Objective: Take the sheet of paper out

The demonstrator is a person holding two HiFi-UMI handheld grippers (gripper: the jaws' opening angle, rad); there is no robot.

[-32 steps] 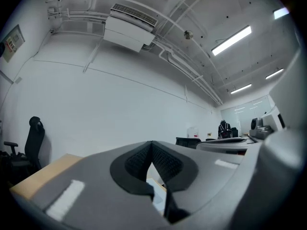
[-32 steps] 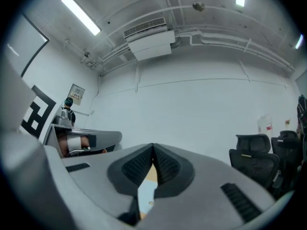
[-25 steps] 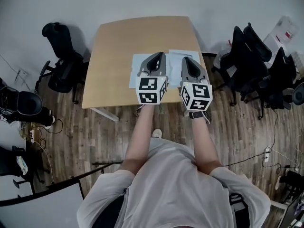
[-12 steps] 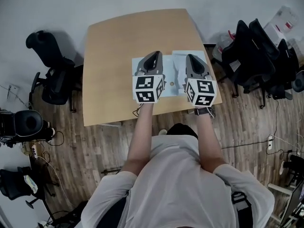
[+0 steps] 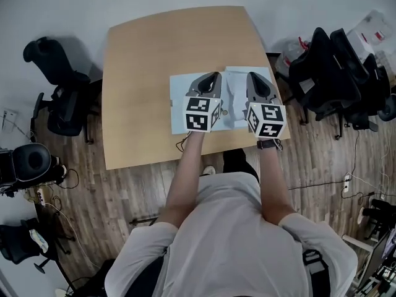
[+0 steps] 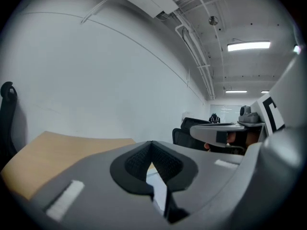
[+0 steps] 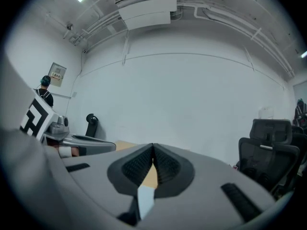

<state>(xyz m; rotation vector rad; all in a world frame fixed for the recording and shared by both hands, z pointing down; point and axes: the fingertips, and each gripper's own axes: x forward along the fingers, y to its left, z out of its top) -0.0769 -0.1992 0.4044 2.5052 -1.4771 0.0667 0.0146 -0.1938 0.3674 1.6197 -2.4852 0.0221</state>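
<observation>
1. Both grippers have come further in over the table (image 5: 154, 54) than a second ago: their marker cubes, then close to its near edge, now lie well inside it.
2. In the head view the left gripper (image 5: 215, 75) and the right gripper (image 5: 252, 75) sit side by side at mid-frame, pointing toward the top of the picture, each on a bare forearm.
3. The sheet of paper (image 5: 238, 73) lies flat in the right half of the table, white, at the upper right of a pale blue folder (image 5: 179, 98). Whether the sheet is tucked into the folder or only rests on it cannot be told.
4. Both grippers are over this pale stack. The left gripper covers the middle of the folder, and the right gripper covers the sheet's right part. A strip of paper shows between the two.
5. Whether either gripper touches the paper cannot be told from above.
6. In the left gripper view the left gripper (image 6: 151, 143) has its jaws together at the tip, with nothing between them. A pale sliver of the stack shows through the slit below, with tan table to the left.
7. In the right gripper view the right gripper (image 7: 153, 146) is likewise closed and empty, with tan table and a pale sliver in the slit.
8. Black office chairs stand on the wooden floor (image 5: 124, 197), at the left (image 5: 62, 98) and the right (image 5: 328, 73) of the table.
</observation>
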